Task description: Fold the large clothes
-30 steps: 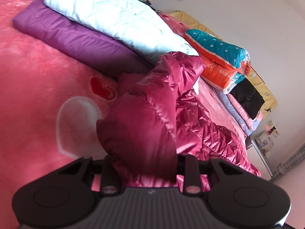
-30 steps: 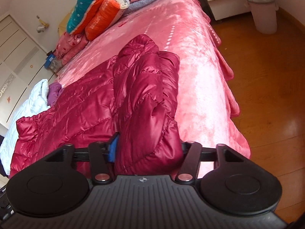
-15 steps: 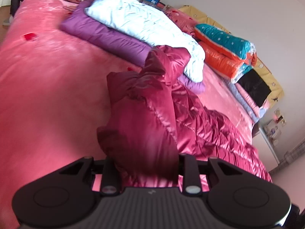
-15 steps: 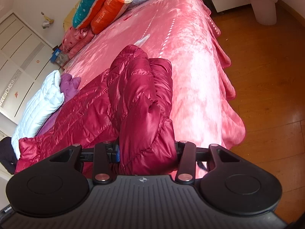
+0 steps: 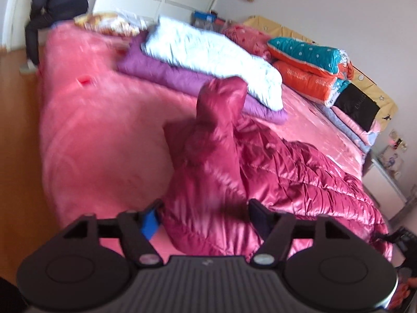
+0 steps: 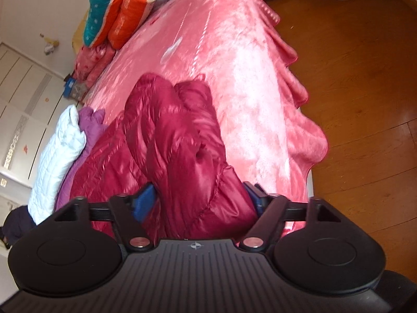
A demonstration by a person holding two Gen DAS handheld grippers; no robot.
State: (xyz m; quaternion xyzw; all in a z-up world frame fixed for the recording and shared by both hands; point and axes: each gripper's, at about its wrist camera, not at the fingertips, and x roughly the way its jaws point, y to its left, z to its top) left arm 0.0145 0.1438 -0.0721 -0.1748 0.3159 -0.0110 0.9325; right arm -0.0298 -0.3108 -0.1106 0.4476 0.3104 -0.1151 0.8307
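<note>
jacket (image 5: pixel 273 172): glossy crimson quilted cloth, puffy, shiny creases;
bedspread (image 5: pixel 99 135): pink plush cloth, soft sheen;
floor (image 6: pixel 365 83): polished wood boards at 3 o'clock in the right view;
left gripper (image 5: pixel 204 217): matt black plastic, ribbed body;
white quilt (image 5: pixel 208 54): matt stitched cloth

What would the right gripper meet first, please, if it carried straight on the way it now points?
The red puffer jacket: its bunched fabric already sits between the opening jaws of the right gripper, filling the way ahead.

left claw (image 5: pixel 203 217): black, ribbed body | blue pads | right claw (image 6: pixel 200 198): same
</note>
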